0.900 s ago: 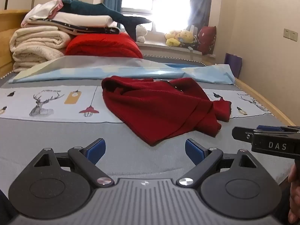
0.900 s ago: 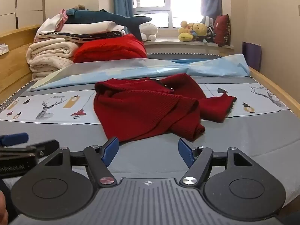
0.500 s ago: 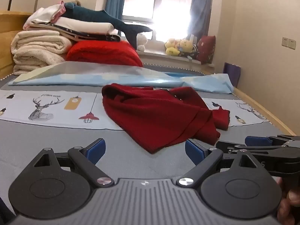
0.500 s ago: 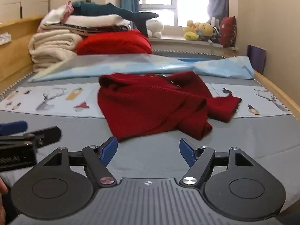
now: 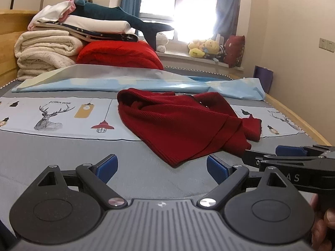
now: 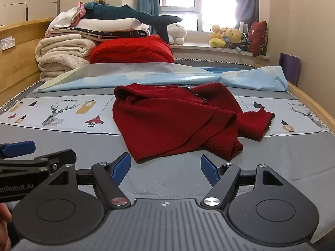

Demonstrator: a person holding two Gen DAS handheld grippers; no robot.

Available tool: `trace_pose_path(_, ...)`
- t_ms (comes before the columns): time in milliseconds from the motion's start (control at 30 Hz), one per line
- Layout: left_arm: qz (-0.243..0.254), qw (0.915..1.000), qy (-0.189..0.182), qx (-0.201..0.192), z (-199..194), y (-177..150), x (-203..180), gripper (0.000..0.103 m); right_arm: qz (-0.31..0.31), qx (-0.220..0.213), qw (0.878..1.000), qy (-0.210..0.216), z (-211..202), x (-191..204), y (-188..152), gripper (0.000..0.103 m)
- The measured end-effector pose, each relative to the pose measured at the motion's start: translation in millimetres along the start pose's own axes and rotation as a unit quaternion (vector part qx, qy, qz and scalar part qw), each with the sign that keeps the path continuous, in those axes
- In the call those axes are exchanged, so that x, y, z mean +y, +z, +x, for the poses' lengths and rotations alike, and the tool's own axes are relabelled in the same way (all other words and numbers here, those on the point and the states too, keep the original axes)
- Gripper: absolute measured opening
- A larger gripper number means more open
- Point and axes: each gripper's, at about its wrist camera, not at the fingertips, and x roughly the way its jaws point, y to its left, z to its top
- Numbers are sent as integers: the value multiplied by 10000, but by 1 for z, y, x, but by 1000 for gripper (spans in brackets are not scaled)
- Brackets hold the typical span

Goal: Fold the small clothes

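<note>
A dark red knit garment [image 5: 184, 125] [image 6: 178, 123] lies crumpled on the grey bed, one sleeve trailing to the right. My left gripper [image 5: 162, 168] hovers just short of its near corner, blue pads wide apart and nothing between them. My right gripper [image 6: 165, 168] stands open too, a little before the garment's near hem, empty. In the left wrist view the right gripper [image 5: 293, 156] shows from the side at the right edge, close to the garment's folded corner. The left gripper's side [image 6: 25, 152] shows at the left edge of the right wrist view.
A light blue sheet [image 5: 136, 82] lies across the bed behind the garment. Stacked blankets, a red quilt [image 5: 119, 55] and a plush shark [image 5: 123, 19] sit at the back left. Soft toys [image 6: 226, 36] line the windowsill. A wooden bed rail [image 6: 309, 102] runs along the right.
Both grippers have moved forward toward the red garment, which now looks larger and nearer. The right gripper has come in closer beside the left. Both stayed open.
</note>
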Motion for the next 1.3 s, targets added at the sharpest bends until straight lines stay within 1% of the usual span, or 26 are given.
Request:
trace_pose_path(267, 14, 10000, 13, -36, 2, 0, -2, 94, 29, -3, 10000, 0, -2, 0, 0, 75)
trace_pose_path(1300, -25, 10000, 23, 27, 5, -1, -1, 94, -5, 34, 10000, 25, 1, 4, 3, 75)
